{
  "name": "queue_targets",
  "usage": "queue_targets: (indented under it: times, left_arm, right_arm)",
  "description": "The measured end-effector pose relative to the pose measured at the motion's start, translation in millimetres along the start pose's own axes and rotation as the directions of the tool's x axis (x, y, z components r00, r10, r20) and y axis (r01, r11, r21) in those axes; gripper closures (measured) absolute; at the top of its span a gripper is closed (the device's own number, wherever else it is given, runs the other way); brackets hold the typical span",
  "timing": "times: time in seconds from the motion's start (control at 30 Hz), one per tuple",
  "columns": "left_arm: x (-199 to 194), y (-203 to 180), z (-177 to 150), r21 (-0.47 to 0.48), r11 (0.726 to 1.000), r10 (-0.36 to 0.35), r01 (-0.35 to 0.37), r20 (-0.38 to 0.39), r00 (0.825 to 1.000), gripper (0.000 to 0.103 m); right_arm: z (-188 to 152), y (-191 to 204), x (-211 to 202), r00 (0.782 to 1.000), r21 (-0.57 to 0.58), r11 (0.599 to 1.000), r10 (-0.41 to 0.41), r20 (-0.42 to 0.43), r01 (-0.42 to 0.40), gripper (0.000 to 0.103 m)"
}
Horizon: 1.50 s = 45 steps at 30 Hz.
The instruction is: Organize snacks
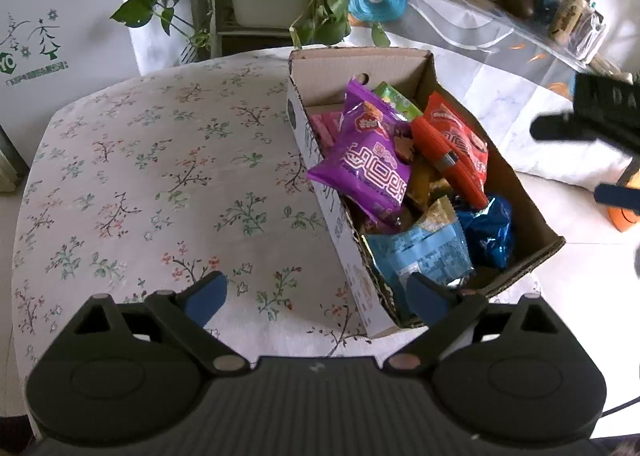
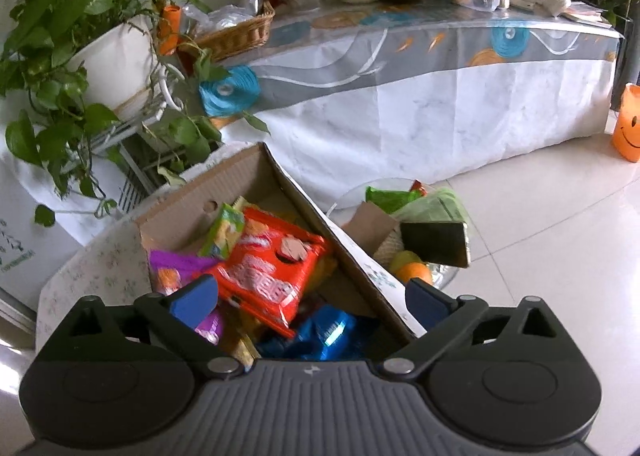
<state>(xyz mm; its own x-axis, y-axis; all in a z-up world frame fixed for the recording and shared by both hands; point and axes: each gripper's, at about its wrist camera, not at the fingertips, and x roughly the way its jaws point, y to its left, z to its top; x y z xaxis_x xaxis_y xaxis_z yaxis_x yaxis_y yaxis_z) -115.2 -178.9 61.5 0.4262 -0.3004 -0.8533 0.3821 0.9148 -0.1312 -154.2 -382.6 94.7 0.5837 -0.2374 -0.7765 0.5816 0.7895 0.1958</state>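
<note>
A cardboard box (image 1: 532,204) full of snack packs sits at the right edge of a floral-cloth table (image 1: 160,184). In it lie a purple pack (image 1: 368,160), a red pack (image 1: 456,152), a green pack (image 1: 396,96), a light blue pack (image 1: 424,256) and a dark blue foil pack (image 1: 492,232). My left gripper (image 1: 316,296) is open and empty, above the box's near corner. My right gripper (image 2: 312,302) is open and empty, above the box (image 2: 352,252), over the red pack (image 2: 272,276) and blue foil pack (image 2: 328,332). The right gripper body also shows in the left wrist view (image 1: 592,116).
Potted plants on a rack (image 2: 100,68) stand behind the table. A long covered side table (image 2: 420,68) holds a wicker basket (image 2: 236,32), pots and jars. A glass dish (image 2: 420,232) with fruit and packets sits right of the box. An orange smiley lantern (image 2: 630,124) stands on the tiled floor.
</note>
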Motion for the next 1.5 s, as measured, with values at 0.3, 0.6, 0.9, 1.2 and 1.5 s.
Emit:
queue_targets:
  times: [0.3, 0.6, 0.9, 1.2, 1.5]
  left_arm:
    - [-7, 0, 1, -0.030, 0.999, 0.030, -0.030, 0.004, 1.000, 0.006]
    - [2, 1, 22, -0.076, 0.995, 0.071, -0.071, -0.008, 0.997, 0.006]
    - [19, -12, 36, -0.056, 0.989, 0.139, -0.140, -0.033, 0.990, 0.004]
    - [21, -25, 49, -0.023, 0.984, 0.174, -0.175, -0.021, 0.984, 0.004]
    - [25, -28, 51, 0.003, 0.980, 0.200, -0.200, -0.027, 0.979, 0.004]
  right_arm:
    - [-12, -8, -5, 0.999, -0.053, 0.998, -0.044, -0.011, 0.043, 0.000]
    - [-17, 8, 8, 0.993, -0.182, 0.979, -0.101, -0.058, 0.088, 0.000]
    - [-15, 12, 12, 0.992, -0.203, 0.976, -0.101, -0.081, 0.083, 0.000]
    - [-11, 13, 16, 0.991, -0.186, 0.979, -0.097, -0.093, 0.079, 0.000]
    - [-8, 18, 19, 0.992, -0.189, 0.980, -0.082, -0.094, 0.063, 0.000]
